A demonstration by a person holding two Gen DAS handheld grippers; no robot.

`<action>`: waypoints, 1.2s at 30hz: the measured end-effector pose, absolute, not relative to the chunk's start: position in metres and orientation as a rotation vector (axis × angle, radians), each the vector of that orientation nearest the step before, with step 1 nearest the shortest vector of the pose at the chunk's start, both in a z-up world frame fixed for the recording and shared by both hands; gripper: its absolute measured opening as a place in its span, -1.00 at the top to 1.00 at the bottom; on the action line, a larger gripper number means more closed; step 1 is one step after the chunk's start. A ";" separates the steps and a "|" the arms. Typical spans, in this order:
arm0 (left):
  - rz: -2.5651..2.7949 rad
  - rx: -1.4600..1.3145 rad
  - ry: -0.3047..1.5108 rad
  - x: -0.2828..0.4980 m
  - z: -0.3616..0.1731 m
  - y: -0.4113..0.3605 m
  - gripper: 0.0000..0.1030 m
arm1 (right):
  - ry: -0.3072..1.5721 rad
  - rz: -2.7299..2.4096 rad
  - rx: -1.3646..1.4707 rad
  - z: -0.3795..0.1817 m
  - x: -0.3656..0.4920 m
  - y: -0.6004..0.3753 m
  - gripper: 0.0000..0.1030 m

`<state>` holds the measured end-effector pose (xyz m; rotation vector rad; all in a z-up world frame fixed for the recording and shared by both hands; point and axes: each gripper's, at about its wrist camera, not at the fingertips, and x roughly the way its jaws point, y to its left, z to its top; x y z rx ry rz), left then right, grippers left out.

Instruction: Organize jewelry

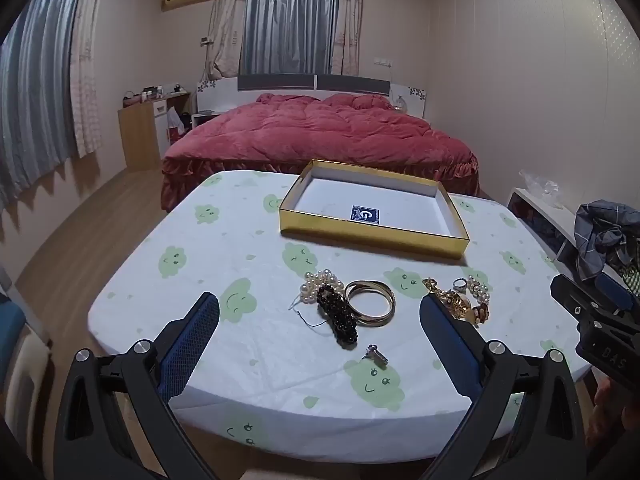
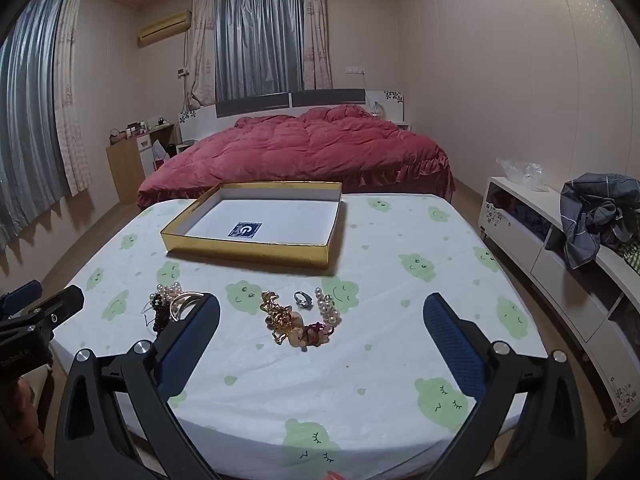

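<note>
I've got both grippers hovering over the near edge of the table [image 1: 132, 280], and nothing is picked up yet. My left gripper [image 1: 320, 312] has its jaws spread wide and empty, framing the black beaded hair clip [image 1: 338, 316] dead ahead at twelve o'clock, with the gold bangles [image 1: 372, 304] touching it at about one o'clock and the pearl bracelet [image 1: 320, 282] tucked just behind at eleven. A small silver charm [image 1: 376, 356] lies alone, nearer me. My right gripper [image 2: 322, 316] is equally wide and holds nothing; between its fingers sit the tangled gold-and-stone bracelet [image 2: 290, 326], the silver ring [image 2: 303, 300] and a short pearl strand [image 2: 328, 308] at twelve. The gold-rimmed box [image 2: 244, 250], white inside and empty apart from a blue label, waits farther out, at eleven o'clock from the right view. I judge the first pick is the step now. I'd start with the bangles or the clip, since they're rigid: come down straight, straddle one piece only, close gently so neighbours don't drag, then lift clear before swinging to the box.
</note>
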<state>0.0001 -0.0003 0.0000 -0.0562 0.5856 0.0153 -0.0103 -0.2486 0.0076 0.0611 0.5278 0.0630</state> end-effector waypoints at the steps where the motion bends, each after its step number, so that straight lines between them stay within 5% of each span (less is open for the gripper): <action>1: 0.016 -0.054 0.586 0.000 0.000 -0.001 -0.89 | 0.525 0.064 0.058 0.008 -0.010 -0.248 1.00; 36: 0.002 -0.043 0.561 -0.005 0.006 -0.004 -0.89 | 0.495 0.073 0.066 0.014 -0.015 -0.248 1.00</action>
